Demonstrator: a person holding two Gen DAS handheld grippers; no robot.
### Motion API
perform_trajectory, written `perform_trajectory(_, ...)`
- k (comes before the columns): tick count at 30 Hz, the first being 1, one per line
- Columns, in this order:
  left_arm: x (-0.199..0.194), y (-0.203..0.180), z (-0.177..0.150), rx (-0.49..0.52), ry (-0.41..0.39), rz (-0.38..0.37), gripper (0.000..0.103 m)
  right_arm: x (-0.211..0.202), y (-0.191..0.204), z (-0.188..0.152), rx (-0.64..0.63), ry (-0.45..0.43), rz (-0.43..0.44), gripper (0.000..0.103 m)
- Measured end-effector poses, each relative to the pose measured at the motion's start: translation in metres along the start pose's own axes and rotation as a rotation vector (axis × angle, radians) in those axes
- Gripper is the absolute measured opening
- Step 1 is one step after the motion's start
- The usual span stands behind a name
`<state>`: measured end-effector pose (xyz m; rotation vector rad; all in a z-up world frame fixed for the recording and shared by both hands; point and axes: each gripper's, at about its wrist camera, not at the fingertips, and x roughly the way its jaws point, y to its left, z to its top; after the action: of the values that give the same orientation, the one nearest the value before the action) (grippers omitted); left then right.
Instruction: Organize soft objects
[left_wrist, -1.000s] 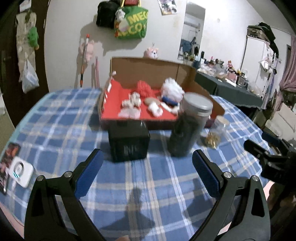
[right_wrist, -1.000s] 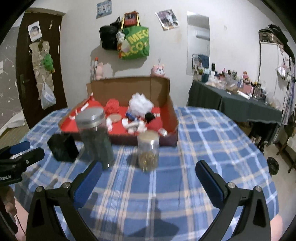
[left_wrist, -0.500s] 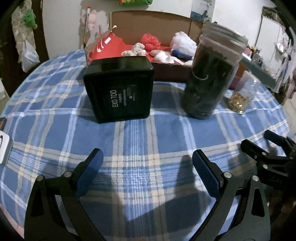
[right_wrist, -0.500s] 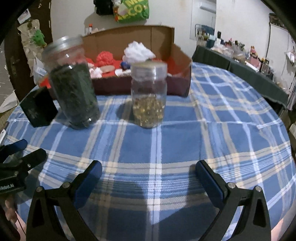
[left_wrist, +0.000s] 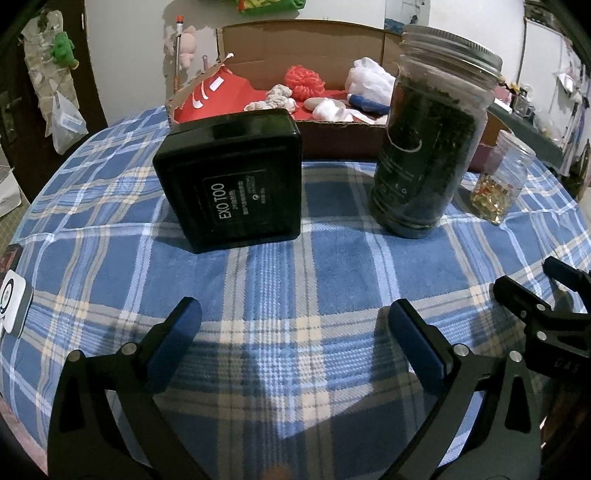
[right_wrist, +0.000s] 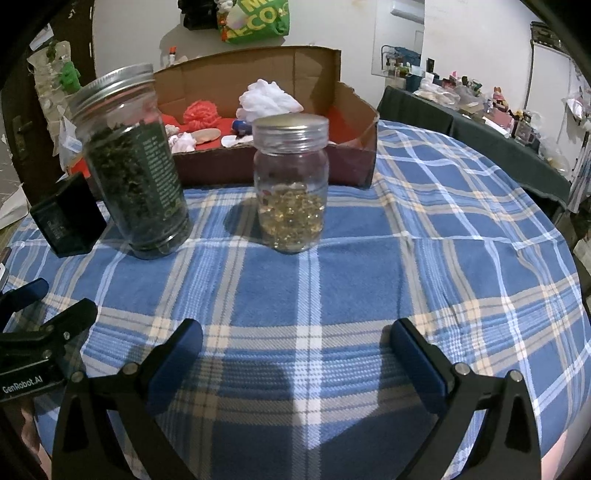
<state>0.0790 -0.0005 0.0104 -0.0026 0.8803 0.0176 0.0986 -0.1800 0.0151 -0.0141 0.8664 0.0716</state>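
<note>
Both units sit low over the checked tablecloth (right_wrist: 354, 280), ready to reach. The left gripper (left_wrist: 293, 332) and right gripper (right_wrist: 297, 343) are spread wide and empty. The black tin (left_wrist: 236, 184), dark jar (left_wrist: 428, 147) and small jar (right_wrist: 291, 184) partly screen the cardboard box (right_wrist: 258, 74) behind. The soft objects (left_wrist: 304, 79) lie inside; their lower parts are hidden.

Dim indoor light, soft shadows, fisheye-warped edges
</note>
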Motion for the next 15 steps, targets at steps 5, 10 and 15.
perform_trajectory(5,0.0005,0.0002,0.0007,0.0,0.0,0.0,0.103,-0.0013,-0.0001,-0.0012,0.003,-0.001,-0.001,0.103)
perform_trajectory(10,0.0004,0.0003,0.0003,0.0,0.0,0.0,0.103,-0.0013,-0.0001,-0.0014,0.003,-0.001,0.0,0.103)
perform_trajectory(15,0.0001,0.0005,-0.0004,0.0,-0.001,0.0,0.103,-0.0015,-0.0002,-0.0017,0.003,-0.002,0.0,0.103)
